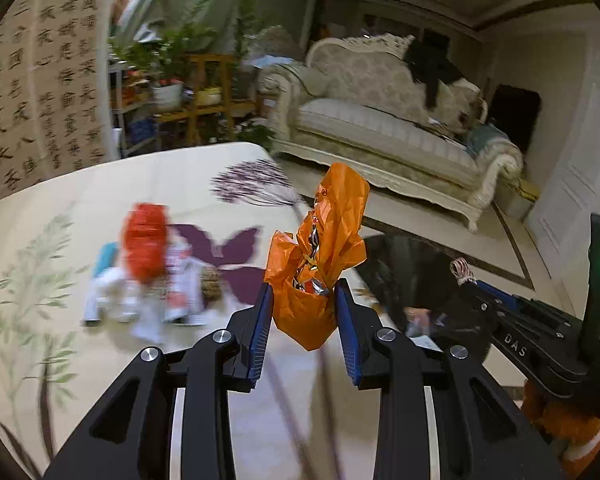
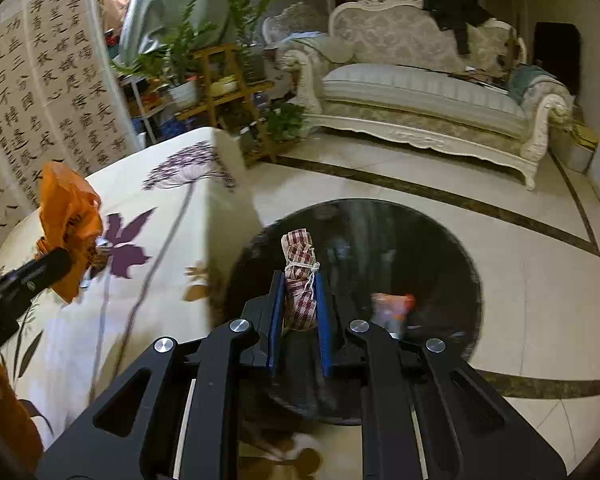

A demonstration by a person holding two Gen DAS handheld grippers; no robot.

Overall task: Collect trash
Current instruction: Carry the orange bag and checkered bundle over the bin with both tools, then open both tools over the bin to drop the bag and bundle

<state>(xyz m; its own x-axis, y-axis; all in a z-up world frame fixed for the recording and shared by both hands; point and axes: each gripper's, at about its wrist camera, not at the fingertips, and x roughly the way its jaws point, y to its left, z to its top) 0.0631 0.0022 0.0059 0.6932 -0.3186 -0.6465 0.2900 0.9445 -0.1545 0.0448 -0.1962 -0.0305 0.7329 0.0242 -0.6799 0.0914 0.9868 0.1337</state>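
Trash is in both of your grippers at this moment. Your left gripper has its jaws pressed on a crumpled orange plastic bag with shiny wrappers showing in its mouth, and you hold it above the near right edge of the floral tablecloth. Your right gripper has its jaws closed narrowly on a small red-and-white checked bundle tied with white string, held over the round black bin that stands on the tiled floor just right of the table.

By the look of it, you are partway through. At least one piece, something orange and white, already lies inside the bin, though blur keeps me from naming it. The checked bundle sits right above the opening, so releasing it seems to be the step in hand; the orange bag is near the bin's left side and should follow.

What is left is plain in the left wrist view: a blurred heap of litter remains on the cloth to the far left, including a red crumpled piece, some white wrappers and something teal. You will need more trips for those.
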